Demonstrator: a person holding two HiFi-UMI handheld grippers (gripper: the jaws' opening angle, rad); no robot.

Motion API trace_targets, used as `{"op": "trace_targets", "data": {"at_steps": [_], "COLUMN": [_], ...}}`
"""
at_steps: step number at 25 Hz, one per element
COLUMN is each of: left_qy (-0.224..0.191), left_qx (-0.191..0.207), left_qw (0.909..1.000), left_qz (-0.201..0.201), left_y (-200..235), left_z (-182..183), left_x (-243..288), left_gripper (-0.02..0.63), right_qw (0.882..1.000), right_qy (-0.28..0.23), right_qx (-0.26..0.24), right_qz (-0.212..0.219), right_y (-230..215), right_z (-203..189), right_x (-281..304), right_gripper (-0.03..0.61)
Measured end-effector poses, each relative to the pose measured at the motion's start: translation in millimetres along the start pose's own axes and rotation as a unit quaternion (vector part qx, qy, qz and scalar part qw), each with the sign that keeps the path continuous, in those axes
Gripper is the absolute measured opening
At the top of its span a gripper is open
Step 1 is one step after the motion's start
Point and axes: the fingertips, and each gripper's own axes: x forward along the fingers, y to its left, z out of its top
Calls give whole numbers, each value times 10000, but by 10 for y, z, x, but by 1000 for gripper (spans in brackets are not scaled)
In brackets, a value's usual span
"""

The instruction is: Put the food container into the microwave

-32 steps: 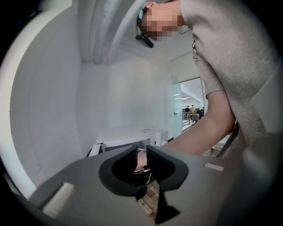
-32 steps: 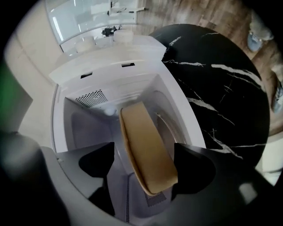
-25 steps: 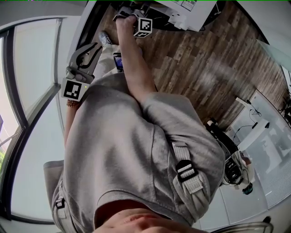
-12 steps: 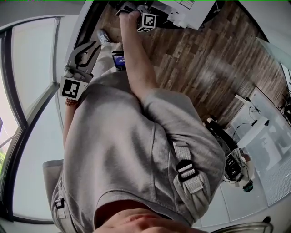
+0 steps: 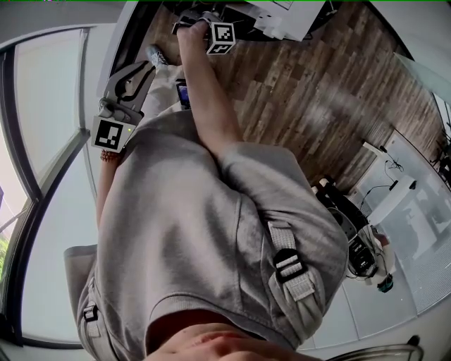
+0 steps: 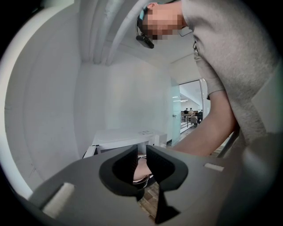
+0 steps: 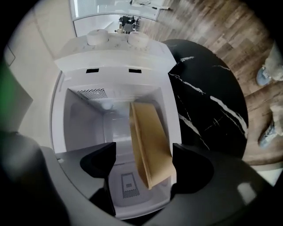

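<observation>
The white microwave stands open on a black marble table. A brown cardboard food container is on edge inside the cavity, toward its right wall, with its near end at the opening. My right gripper reaches into the opening and its jaws have just been opening. The container lies between them: the left pad is well clear of it, the right pad close beside it. In the head view that right gripper is at the microwave. My left gripper hangs back with only a narrow slit between its jaws and nothing in it.
Two round white things sit on top of the microwave. Wood plank floor surrounds the table. A glass wall runs along the left. The person's shoes are beside the table.
In the head view the right hand's marker cube edged toward the microwave and came back a little. The left gripper has stayed where it was.
</observation>
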Motion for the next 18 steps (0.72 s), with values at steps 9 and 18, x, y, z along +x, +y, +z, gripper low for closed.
{"op": "trace_targets", "data": {"at_steps": [9, 18], "left_qy": [13, 30], "left_qx": [-67, -118], "left_qw": [10000, 9999], "left_qz": [18, 91], "left_y": [-111, -106], "left_z": [-25, -87], "left_x": [11, 18], "left_gripper": [58, 58], "right_qw": [9972, 9984], "right_qy": [70, 339], "right_qx": [-315, 226], "right_qz": [-680, 400], "right_y": [-232, 150], "right_z": [63, 27], "right_x": [-104, -290], "right_gripper": [437, 373]}}
